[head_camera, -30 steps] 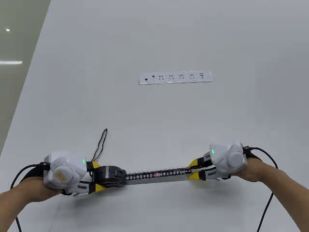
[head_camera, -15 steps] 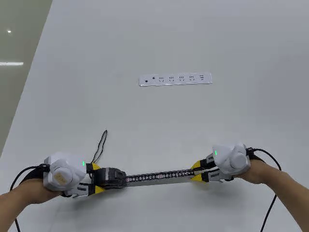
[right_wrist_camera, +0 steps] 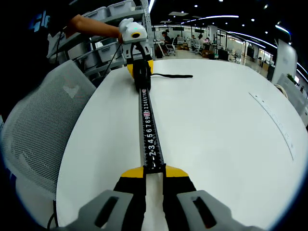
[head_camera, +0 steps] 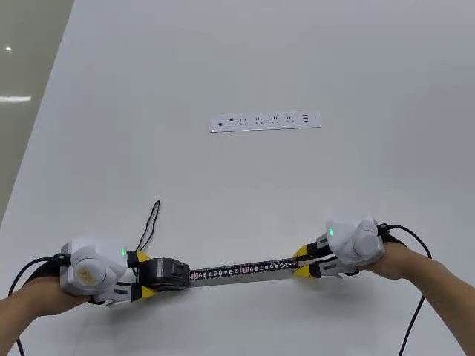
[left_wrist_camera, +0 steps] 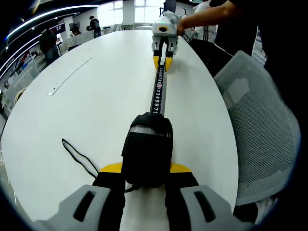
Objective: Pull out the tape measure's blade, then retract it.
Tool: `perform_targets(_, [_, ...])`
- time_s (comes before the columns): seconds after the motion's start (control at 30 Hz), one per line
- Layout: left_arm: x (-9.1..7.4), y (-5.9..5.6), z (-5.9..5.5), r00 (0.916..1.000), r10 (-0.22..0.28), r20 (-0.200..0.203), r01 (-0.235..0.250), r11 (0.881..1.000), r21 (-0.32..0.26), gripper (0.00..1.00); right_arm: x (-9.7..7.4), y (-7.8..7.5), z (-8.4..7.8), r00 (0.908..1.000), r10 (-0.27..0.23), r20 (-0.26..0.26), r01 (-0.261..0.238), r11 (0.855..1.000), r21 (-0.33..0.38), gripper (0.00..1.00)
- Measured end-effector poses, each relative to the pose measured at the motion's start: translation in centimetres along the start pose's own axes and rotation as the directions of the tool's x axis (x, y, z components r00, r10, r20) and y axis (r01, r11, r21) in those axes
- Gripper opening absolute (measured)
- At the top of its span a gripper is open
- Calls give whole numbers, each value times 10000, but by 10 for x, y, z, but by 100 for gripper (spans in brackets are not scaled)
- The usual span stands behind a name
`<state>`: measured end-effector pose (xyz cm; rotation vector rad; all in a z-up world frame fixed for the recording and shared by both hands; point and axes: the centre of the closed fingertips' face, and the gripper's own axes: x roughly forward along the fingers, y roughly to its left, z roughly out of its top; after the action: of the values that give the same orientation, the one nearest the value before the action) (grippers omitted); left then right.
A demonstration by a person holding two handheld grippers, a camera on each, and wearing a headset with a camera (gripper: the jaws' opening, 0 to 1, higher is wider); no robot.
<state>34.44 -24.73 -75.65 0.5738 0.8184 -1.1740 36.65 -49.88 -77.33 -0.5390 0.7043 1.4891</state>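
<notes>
Slightly more blade (head_camera: 241, 270) is drawn out than a second ago. Its tape measure (head_camera: 167, 273) lies on the table (head_camera: 223, 59), well nearer the person than the power strip (head_camera: 265, 121) and to its left, clamped in the left gripper (head_camera: 144, 274). The right gripper (head_camera: 300, 262), nearer than the strip's right end, pinches the blade's tip. A black cord (head_camera: 148, 222) trails from the case toward the strip.

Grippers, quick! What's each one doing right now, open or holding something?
Left gripper: closed on the tape measure's case.
Right gripper: closed on the end of the pulled-out blade.
</notes>
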Motion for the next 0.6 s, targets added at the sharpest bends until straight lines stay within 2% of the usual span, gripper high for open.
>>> perform_targets(0.6, [0, 0, 0, 10000, -4, -46, 4, 10000, 17, 27, -6, -1, -7, 10000, -36, -53, 36, 10000, 47, 10])
